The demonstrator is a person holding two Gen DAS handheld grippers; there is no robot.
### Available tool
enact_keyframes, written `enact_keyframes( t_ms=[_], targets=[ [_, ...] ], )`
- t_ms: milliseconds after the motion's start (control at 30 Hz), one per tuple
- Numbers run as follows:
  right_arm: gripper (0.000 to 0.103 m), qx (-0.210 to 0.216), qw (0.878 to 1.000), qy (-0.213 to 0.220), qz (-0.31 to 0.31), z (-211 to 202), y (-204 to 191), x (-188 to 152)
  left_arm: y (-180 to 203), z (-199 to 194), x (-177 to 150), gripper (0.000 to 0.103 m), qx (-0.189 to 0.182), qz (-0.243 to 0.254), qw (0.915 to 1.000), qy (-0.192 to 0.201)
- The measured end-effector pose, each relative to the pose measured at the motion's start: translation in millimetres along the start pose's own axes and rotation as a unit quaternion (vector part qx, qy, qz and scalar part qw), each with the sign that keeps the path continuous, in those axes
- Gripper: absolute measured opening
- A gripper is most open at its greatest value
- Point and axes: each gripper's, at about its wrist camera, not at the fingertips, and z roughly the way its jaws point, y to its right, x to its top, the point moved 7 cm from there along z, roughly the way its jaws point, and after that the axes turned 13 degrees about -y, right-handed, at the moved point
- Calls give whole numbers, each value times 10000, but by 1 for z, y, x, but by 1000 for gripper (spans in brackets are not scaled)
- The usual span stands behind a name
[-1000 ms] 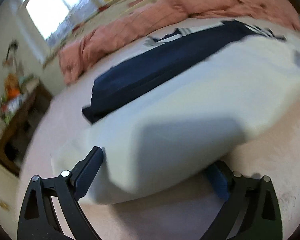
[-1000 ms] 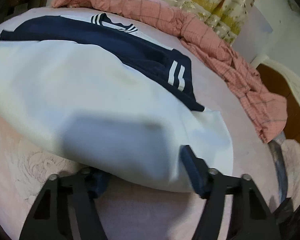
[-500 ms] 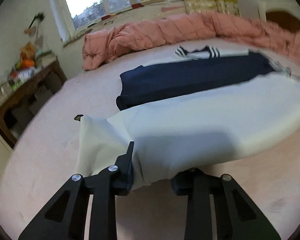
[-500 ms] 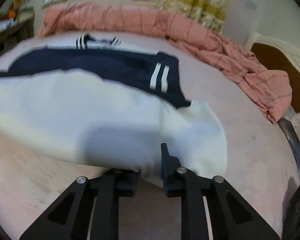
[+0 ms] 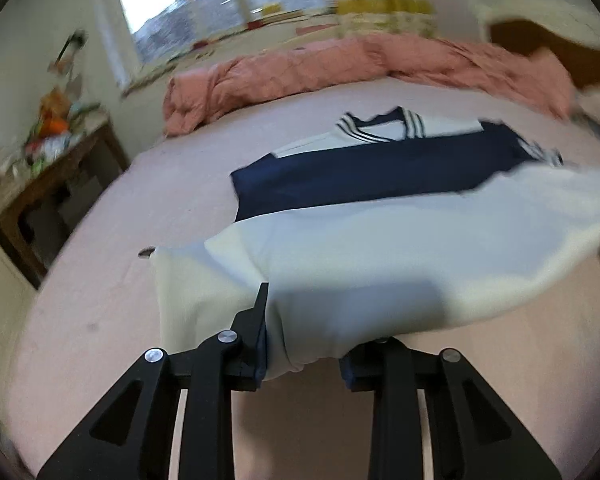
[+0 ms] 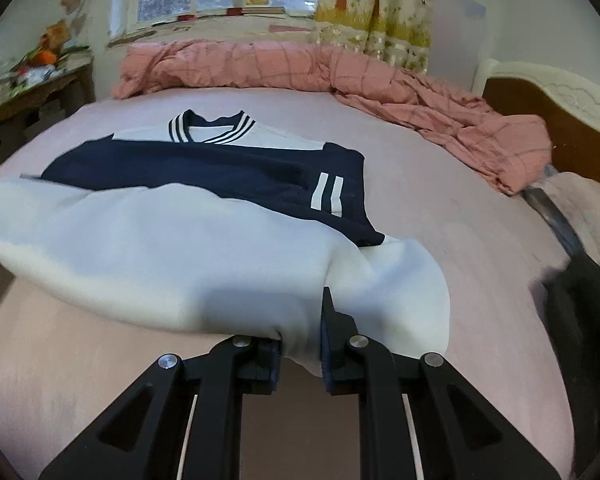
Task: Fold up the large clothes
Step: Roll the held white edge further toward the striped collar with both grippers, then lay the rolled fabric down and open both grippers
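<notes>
I have the sweatshirt (image 6: pixel 204 240) pinched at its white bottom hem with both tools. My left gripper (image 5: pixel 304 356) is clamped on a bunch of hem at the garment's left corner, and my right gripper (image 6: pixel 300 356) is clamped on the hem at the opposite corner; in both views white cloth is squeezed between the jaws. The hem is raised off the bed (image 6: pixel 460 208), and the white lower body sags in a soft curve between my two holds.

The rest of the garment lies flat in the middle of the mattress, collar (image 6: pixel 212 128) toward the far edge where the pink blanket (image 6: pixel 340 76) is heaped. The navy sleeves seem already laid across the chest, the striped cuff (image 6: pixel 327 194) showing near the right side, so I judge the side folds done.

What is left, as I read it: carry the hem over toward the collar, lay it down square, let go, and perhaps fold once more. The fold itself is not yet laid.
</notes>
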Motion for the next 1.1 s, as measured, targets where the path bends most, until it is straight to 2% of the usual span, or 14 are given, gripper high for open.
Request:
enact_keyframes(
  t_ms=[100,167,300,400,500,633,800,900,1000,1100],
  targets=[
    [17,129,9998,-161,-61,-20,0,-41,6,-17,-37,28,-76,151,9996,-205],
    [17,216,9995,-221,-31,-30,1,-56,7,-22,-49,28,-128,131,9995,-244],
    [18,194,9997,-136,16,-41,1,-53,0,-20,-41,29,-258,-154,9993,-216],
    [18,190,9998,0,13,-48,3,-29,-7,-24,-16,30,-480,-406,9980,-105],
    [18,213,9994,276,-20,-54,8,14,-16,-27,20,30,-560,-488,9972,53],
    [18,108,9988,482,43,-39,11,77,-33,-2,74,25,-668,-827,9943,-111],
    [17,93,9994,288,179,18,13,142,-47,61,125,19,-915,-1215,9870,-526],
    [17,131,9995,132,238,59,13,171,-47,93,146,18,-858,-1221,9864,-682],
    [17,207,9993,0,296,94,12,191,-50,119,157,18,-1009,-1368,9820,-817],
    [17,179,9994,-179,220,125,8,202,-49,140,159,18,-1037,-1343,9813,-912]
  ],
)
